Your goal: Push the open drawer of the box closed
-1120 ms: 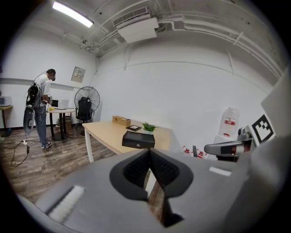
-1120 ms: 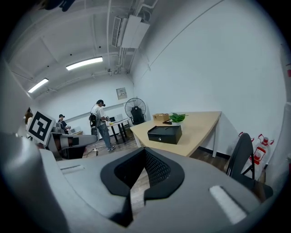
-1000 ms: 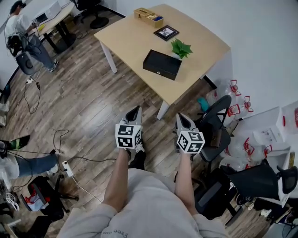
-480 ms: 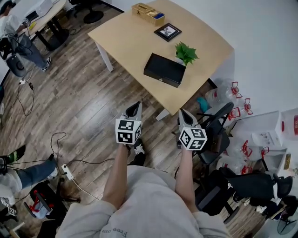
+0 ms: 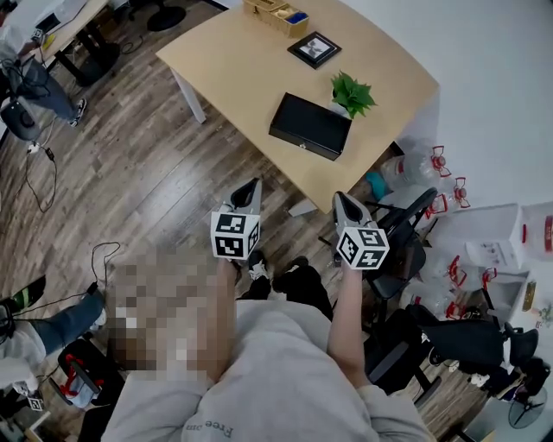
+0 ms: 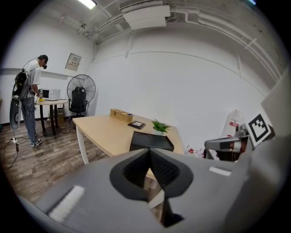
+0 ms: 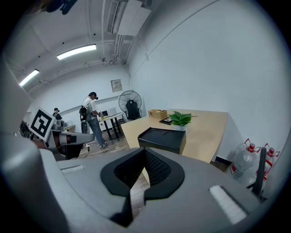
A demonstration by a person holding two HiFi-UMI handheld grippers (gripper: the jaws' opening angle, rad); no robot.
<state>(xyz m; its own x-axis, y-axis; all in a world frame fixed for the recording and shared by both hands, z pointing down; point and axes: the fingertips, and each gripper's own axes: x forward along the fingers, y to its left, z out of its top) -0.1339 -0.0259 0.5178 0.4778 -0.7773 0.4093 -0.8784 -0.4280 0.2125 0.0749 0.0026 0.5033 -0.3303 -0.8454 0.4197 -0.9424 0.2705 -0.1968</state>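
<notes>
The black box (image 5: 309, 126) lies on the wooden table (image 5: 242, 69) near its front edge, beside a small green plant (image 5: 352, 91). Its front face with a small knob faces me; how far its drawer stands out I cannot tell. The box also shows ahead in the left gripper view (image 6: 151, 140) and the right gripper view (image 7: 162, 138). My left gripper (image 5: 252, 185) and right gripper (image 5: 340, 198) are held over the floor, well short of the table, pointing toward it. Both are shut with nothing between the jaws.
A photo frame (image 5: 314, 49) and a wooden tray (image 5: 276, 13) sit at the table's far end. An office chair (image 5: 404, 231) and water bottles (image 5: 439, 164) stand to the right. Cables (image 5: 104, 259) lie on the floor at left; a person (image 6: 29, 102) stands at another desk by a fan (image 6: 81, 87).
I have stepped toward the table; it and the box sit nearer and lower in the head view. Both grippers stay shut and keep their places ahead of me.
</notes>
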